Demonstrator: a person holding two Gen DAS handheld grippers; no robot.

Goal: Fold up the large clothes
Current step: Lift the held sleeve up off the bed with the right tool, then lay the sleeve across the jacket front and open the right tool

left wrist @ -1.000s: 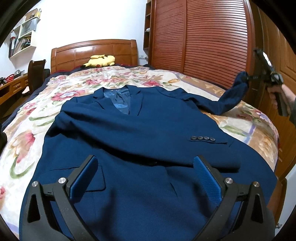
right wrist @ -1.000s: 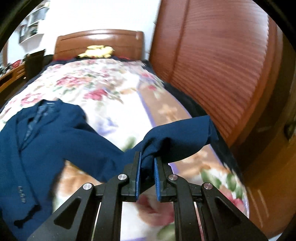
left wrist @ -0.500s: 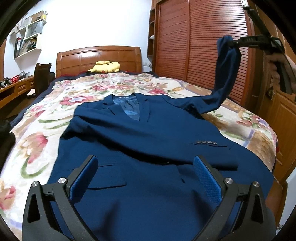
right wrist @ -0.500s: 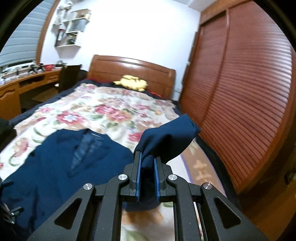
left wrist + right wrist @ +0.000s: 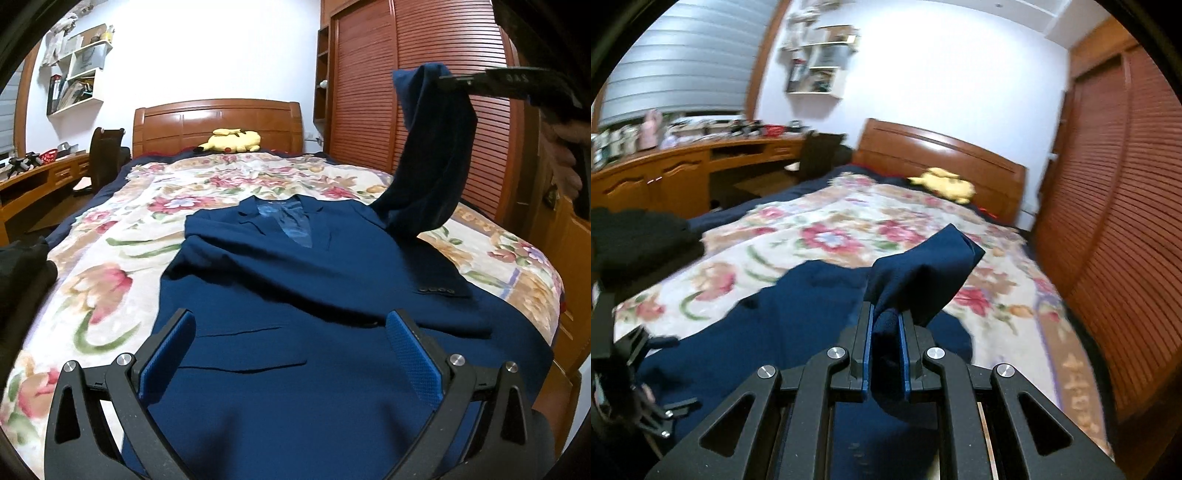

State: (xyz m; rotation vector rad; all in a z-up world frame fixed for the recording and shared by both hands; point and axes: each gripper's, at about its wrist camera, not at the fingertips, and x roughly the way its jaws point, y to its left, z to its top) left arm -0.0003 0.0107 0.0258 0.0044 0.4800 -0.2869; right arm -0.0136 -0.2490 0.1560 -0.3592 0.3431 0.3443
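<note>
Jacket (image 5: 332, 332), navy and face-up on the floral bed (image 5: 122, 266), collar toward the headboard at 12 o'clock, one sleeve already laid across its chest. My right tongs (image 5: 885, 325) are clamped on the cuff of the other sleeve (image 5: 432, 158), which hangs in the air at 2 o'clock in the left view; my left tongs (image 5: 291, 354) hover spread wide and empty above the hem. I judge the cloth soft but weighty, with structured shoulders that will resist a crease, so cuff and hem corners look the safest holds. The hem nearest me is cut off behind the left tongs, the right view is motion-blurred, and a dark bundle (image 5: 22, 280) at 9 o'clock is too dim to identify.
</note>
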